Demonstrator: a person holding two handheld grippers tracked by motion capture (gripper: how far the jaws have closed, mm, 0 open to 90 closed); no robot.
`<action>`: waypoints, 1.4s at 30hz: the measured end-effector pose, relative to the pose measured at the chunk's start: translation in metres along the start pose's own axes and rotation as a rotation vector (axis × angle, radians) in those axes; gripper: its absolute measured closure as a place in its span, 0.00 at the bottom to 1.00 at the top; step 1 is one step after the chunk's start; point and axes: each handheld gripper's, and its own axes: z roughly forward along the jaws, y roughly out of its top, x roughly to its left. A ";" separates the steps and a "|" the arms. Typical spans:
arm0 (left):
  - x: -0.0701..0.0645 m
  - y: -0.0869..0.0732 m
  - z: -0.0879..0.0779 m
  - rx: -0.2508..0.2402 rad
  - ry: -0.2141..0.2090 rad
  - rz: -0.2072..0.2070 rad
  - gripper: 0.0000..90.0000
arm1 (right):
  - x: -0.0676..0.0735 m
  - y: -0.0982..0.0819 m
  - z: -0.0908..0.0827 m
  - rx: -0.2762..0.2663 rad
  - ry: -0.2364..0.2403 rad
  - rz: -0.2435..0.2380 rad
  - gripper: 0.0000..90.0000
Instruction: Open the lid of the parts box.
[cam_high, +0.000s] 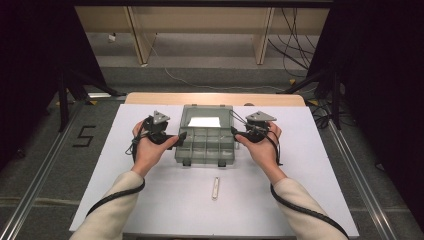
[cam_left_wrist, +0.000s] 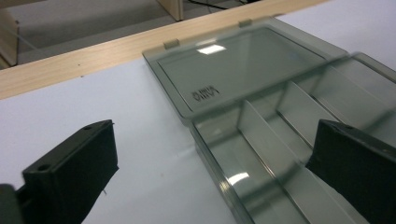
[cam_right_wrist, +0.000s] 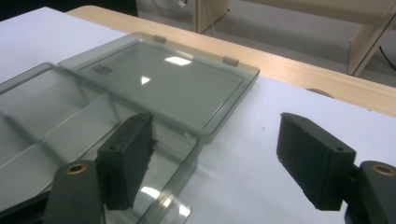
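Observation:
A translucent grey compartment box (cam_high: 206, 145) lies open mid-table, its lid (cam_high: 205, 116) folded flat toward the far edge. My left gripper (cam_high: 180, 136) is at the box's left wall and my right gripper (cam_high: 234, 132) is at its right wall. In the left gripper view the left gripper (cam_left_wrist: 210, 168) is open and straddles the box (cam_left_wrist: 271, 140) wall, one jaw over the table and one over the compartments. In the right gripper view the right gripper (cam_right_wrist: 217, 158) is open astride the near corner of the box (cam_right_wrist: 56, 116), beside the lid (cam_right_wrist: 173, 88). The compartments look empty.
A small pale bar (cam_high: 215, 188) lies on the white table cover (cam_high: 125, 195) in front of the box. The wooden table edge (cam_high: 215, 98) runs along the far side. Beyond it are the floor, cables and furniture legs.

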 end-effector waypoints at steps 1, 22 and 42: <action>-0.001 -0.003 -0.005 0.002 -0.002 0.009 0.00 | 0.002 -0.002 -0.008 -0.001 0.013 -0.013 0.29; -0.020 -0.060 -0.083 -0.044 -0.116 0.035 0.00 | 0.025 -0.048 -0.094 0.002 0.163 -0.050 0.24; -0.019 -0.059 -0.080 -0.062 -0.089 0.036 0.00 | 0.015 -0.063 -0.120 -0.017 0.125 -0.016 0.25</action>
